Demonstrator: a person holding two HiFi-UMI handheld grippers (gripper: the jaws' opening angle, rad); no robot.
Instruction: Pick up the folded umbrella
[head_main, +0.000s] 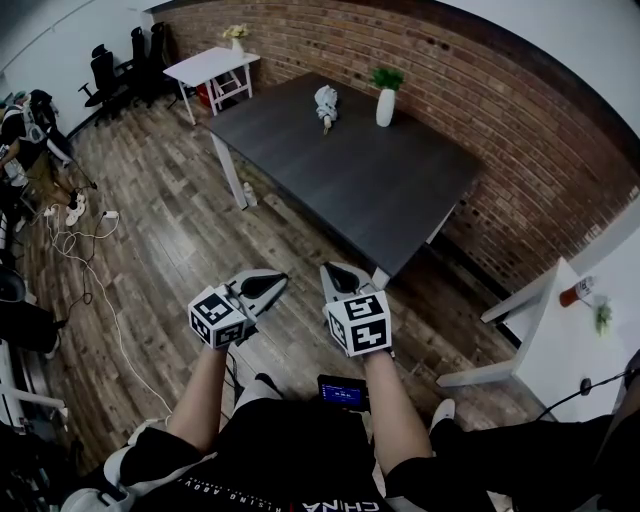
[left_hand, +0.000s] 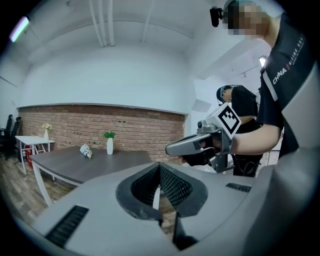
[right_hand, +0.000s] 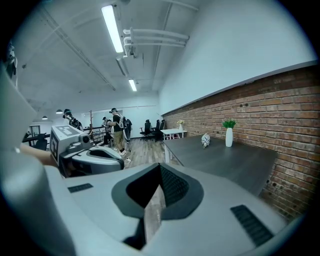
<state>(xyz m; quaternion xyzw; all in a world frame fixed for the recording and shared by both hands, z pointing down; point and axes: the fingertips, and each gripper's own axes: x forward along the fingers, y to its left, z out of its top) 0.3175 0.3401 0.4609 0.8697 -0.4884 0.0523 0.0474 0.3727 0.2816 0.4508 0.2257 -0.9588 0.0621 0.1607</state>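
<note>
The folded umbrella (head_main: 326, 105) is seen lying at the far end of the dark surface (head_main: 350, 190), near the white vase (head_main: 385, 106) and to its left. The surface should first be approached, and 1 claw opened wide before the umbrella is straddled mid-length. The left claw (head_main: 264, 286) and right claw (head_main: 338, 274) are both held closed and empty, well short of the surface.

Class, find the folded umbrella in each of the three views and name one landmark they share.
Head view: umbrella top centre, on the dark table.
Left gripper view: left of centre.
Right gripper view: right of centre.
Shared landmark: the white vase just right of it.
</note>
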